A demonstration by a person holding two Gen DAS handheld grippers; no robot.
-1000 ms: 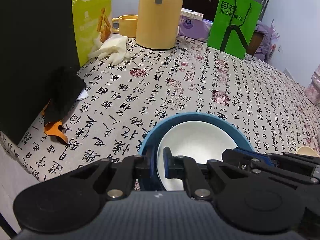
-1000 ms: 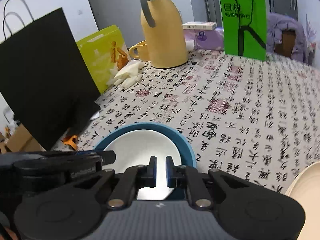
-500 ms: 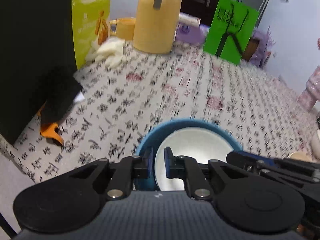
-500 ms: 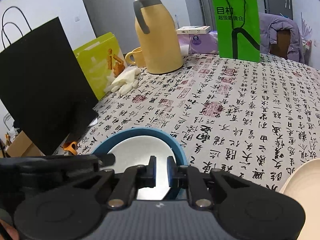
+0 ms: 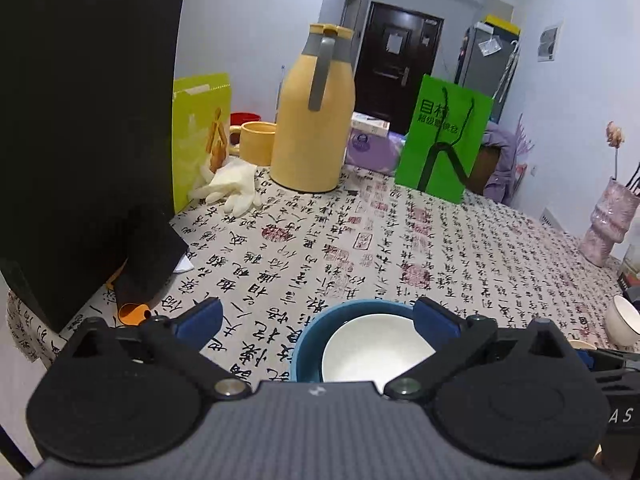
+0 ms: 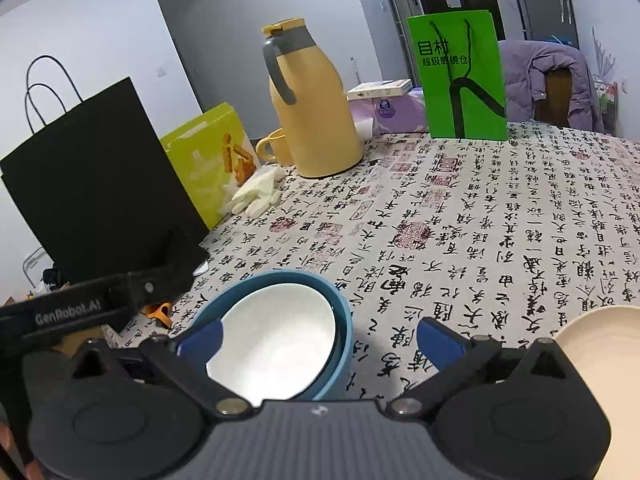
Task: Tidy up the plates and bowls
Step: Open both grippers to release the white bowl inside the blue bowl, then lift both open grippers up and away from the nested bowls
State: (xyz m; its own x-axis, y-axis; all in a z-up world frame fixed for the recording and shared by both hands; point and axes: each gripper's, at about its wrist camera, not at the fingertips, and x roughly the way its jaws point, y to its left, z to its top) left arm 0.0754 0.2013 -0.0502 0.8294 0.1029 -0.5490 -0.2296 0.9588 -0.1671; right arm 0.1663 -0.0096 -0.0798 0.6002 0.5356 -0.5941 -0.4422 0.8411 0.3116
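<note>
White bowl (image 5: 374, 350) nested in blue bowl (image 5: 310, 344); both tools opening, empty.

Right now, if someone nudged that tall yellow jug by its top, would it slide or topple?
Probably it would tip rather than slide. The yellow jug is tall and narrows toward the lid, so a push up high gets leverage. Its broad flat base sits on the printed tablecloth, which likely grips a little. How full, and so how heavy, it is cannot be seen.
</note>
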